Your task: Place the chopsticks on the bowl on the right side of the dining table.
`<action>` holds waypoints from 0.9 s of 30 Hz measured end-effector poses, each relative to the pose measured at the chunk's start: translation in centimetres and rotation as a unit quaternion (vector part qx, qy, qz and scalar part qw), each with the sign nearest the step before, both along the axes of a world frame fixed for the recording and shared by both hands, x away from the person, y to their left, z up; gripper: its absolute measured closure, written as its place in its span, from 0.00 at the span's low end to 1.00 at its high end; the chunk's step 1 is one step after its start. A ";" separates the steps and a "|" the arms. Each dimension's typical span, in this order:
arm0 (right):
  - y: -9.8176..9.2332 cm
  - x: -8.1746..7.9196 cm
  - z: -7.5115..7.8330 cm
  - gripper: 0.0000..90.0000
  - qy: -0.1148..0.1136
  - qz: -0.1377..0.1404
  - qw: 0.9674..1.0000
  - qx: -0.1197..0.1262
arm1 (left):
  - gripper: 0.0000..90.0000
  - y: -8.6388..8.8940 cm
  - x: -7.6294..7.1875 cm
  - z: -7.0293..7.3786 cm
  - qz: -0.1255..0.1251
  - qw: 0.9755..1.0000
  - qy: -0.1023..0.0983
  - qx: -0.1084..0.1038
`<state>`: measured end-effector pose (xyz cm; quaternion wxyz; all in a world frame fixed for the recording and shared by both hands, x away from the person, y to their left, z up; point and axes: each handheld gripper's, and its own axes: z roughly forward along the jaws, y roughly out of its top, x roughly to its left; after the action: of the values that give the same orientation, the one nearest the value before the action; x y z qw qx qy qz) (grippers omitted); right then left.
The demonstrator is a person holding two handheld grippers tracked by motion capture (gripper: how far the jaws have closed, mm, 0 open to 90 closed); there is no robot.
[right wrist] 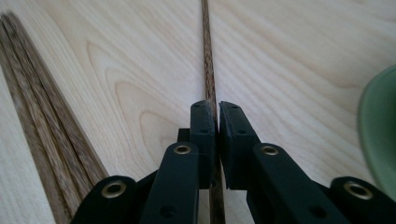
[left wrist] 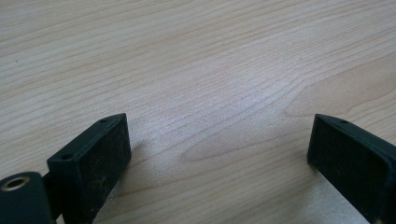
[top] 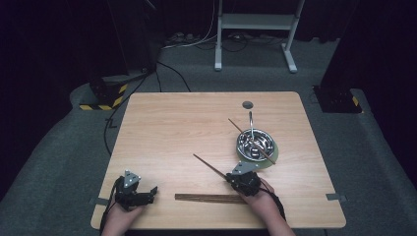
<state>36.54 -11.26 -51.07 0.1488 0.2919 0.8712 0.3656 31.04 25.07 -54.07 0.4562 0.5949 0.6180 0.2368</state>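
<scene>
The right gripper [right wrist: 215,112] has its two black jaws pressed tight on one thin dark wooden chopstick [right wrist: 208,70]. From above, this chopstick [top: 210,166] sticks out from the right gripper [top: 231,178] and slants toward the middle of the light wooden worktop [top: 187,128]. The gripper sits near the front edge of the worktop, toward the right side, held in the person's right hand [top: 258,196].

A bundle of more dark wooden chopsticks [top: 209,197] lies flat along the front edge, just beside that hand. The right gripper view has the bundle [right wrist: 44,140] at its left.

A shiny metal bowl [top: 254,142] stands on a round green plate [top: 273,156] near the right edge of the worktop. One more wooden chopstick [top: 246,137] leans across the bowl, and a metal spoon [top: 251,123] stands in it.

The left gripper [top: 147,193] rests near the front left corner of the worktop. In the left gripper view its jaws stand wide apart with just bare wood [left wrist: 210,84] between them, so the left gripper [left wrist: 219,140] holds nothing.
</scene>
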 end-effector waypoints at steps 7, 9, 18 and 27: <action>-1.5 -0.4 1.4 0.94 -0.021 -0.020 0.999 0.016 | 0.07 0.0 0.0 0.0 0.000 1.000 0.000 0.000; -2.0 -0.3 1.6 0.94 -0.028 -0.028 0.999 0.021 | 0.07 0.0 0.0 0.0 0.000 1.000 0.000 0.000; -4.0 0.2 3.4 0.94 -0.037 -0.073 0.996 0.035 | 0.07 0.0 0.0 0.0 0.000 1.000 0.000 -0.001; -5.1 3.0 5.0 0.94 -0.047 -0.120 0.991 0.022 | 0.07 0.2 0.0 0.0 -0.006 1.000 0.004 0.003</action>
<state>39.51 -16.36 -46.07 0.2260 0.3805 0.8134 0.3776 31.00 25.23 -54.04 0.4538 0.6011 0.6150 0.2335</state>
